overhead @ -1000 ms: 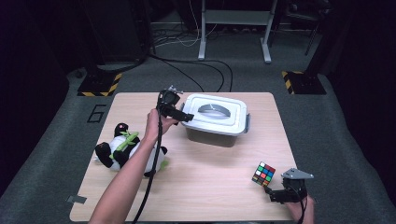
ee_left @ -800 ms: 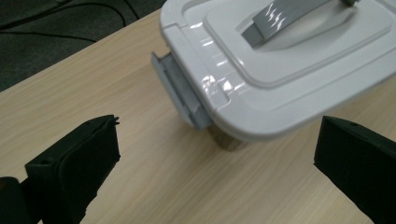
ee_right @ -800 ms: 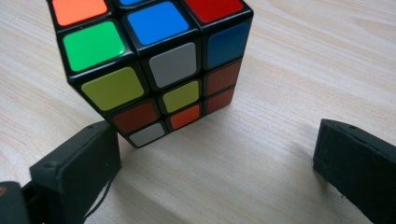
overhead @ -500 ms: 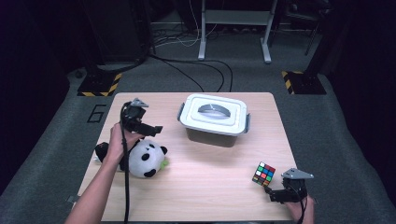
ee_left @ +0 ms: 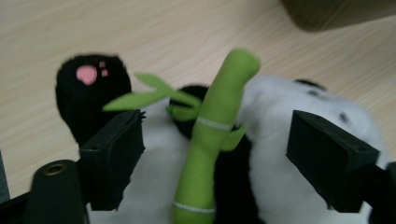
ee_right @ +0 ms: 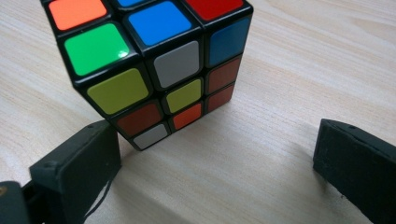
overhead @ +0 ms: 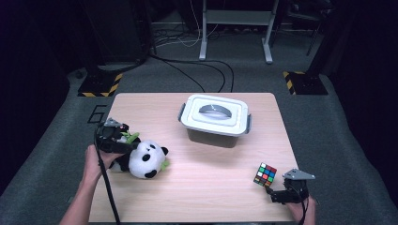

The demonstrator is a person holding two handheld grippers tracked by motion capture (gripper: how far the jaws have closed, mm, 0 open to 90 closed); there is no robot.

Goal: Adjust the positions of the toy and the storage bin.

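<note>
A black-and-white panda plush [overhead: 143, 159] lies on its back at the table's left, holding a green bamboo stalk [ee_left: 212, 126]. My left gripper [overhead: 127, 142] hovers over its left side. In the left gripper view the left gripper [ee_left: 219, 154] is open wide, its jaws either side of the panda [ee_left: 289, 116] and the stalk, with nothing pinched. A Rubik's cube [overhead: 265, 174] stands near the front right. My right gripper [overhead: 280, 193] sits just behind it, open. In the right gripper view the cube [ee_right: 149, 60] is just ahead of the right gripper [ee_right: 219, 168], its near corner close to the left jaw.
A white lidded box [overhead: 215, 119] with a grey handle stands at the back middle of the wooden table [overhead: 211, 187]. Cables run over the dark floor behind, and a hazard-striped mat [overhead: 98, 85] lies at the back left.
My left gripper has left the box's lid and swung left and down to the panda. The panda now lies a little farther right. The right gripper and the cube have stayed put.
</note>
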